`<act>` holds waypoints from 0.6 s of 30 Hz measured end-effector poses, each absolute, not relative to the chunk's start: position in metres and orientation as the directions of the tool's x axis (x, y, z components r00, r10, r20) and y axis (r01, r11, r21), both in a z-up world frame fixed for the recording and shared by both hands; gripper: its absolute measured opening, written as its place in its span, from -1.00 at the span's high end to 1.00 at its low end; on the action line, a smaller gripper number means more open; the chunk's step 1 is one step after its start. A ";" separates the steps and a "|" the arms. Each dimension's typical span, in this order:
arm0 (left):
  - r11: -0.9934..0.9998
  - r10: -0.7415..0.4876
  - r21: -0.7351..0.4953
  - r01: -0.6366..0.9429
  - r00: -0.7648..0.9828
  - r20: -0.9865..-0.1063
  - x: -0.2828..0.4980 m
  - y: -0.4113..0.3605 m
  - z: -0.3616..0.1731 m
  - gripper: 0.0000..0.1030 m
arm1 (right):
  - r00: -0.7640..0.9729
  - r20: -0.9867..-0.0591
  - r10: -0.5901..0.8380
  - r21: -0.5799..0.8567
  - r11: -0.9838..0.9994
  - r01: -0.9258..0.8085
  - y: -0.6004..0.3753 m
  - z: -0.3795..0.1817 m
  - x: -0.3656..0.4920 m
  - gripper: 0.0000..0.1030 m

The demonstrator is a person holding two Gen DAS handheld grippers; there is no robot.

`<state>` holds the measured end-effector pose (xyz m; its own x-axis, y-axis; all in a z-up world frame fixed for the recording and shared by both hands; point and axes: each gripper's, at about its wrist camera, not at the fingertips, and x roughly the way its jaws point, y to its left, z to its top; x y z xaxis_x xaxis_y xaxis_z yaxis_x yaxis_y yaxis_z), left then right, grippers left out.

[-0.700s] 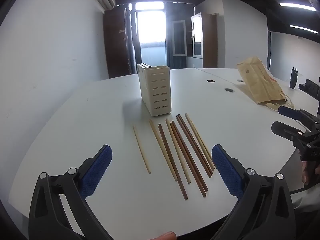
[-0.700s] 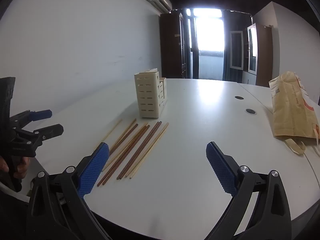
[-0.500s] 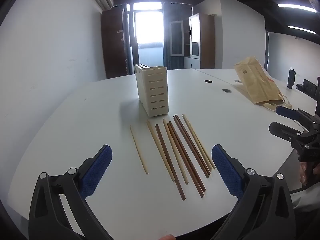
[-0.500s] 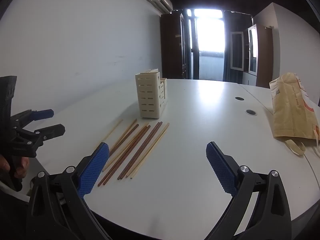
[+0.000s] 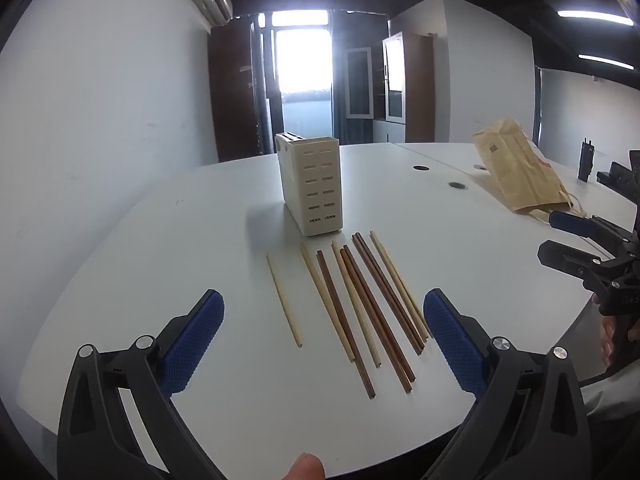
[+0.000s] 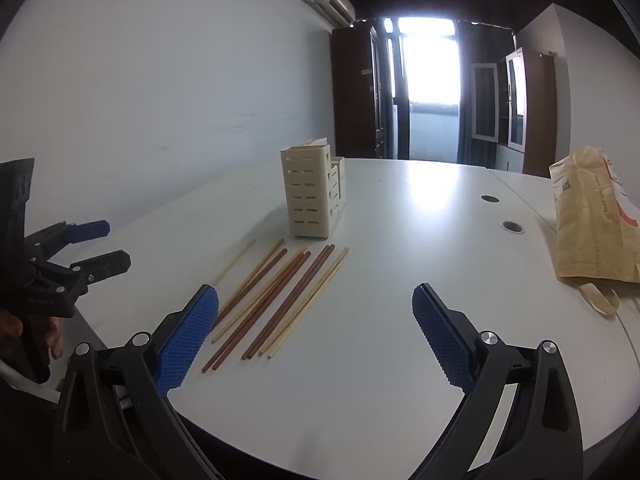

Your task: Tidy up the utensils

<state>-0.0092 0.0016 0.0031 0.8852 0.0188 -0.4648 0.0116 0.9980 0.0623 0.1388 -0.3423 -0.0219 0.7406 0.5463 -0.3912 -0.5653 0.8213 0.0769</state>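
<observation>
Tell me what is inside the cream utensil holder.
Nothing sticks out above the cream utensil holder. Its slotted walls hide the interior, so the contents cannot be told. The chopsticks all lie on the table in front of it.

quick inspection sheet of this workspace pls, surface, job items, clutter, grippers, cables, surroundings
surface: white table with two round grommet holes
job's things: chopsticks, light and dark wood, lying flat in a loose row; cream slotted utensil holder upright just beyond them, apart
clutter: brown paper bag lying on the table
grippers: left gripper open, nothing between its pads; right gripper open, nothing between its pads
cables: nothing seen
surroundings: white wall, air conditioner, dark wooden cabinets, bright doorway
</observation>
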 end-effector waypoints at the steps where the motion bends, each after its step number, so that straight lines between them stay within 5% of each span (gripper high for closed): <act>1: 0.998 0.020 0.065 0.011 0.886 -0.463 -0.008 0.002 0.003 -0.89 | 0.741 -0.391 0.546 0.076 0.821 -0.565 -0.342 -0.023 0.138 -0.91; 18: 0.997 0.021 0.078 0.015 0.897 -0.441 0.000 0.001 0.002 -0.89 | 0.735 -0.381 0.561 0.051 0.807 -0.589 -0.333 -0.021 0.146 -0.91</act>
<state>-0.0001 0.0007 0.0024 0.8972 0.0210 -0.4412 0.0151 0.9968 0.0781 0.1464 -0.3331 -0.0208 0.7350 0.5607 -0.3814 -0.5888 0.8067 0.0512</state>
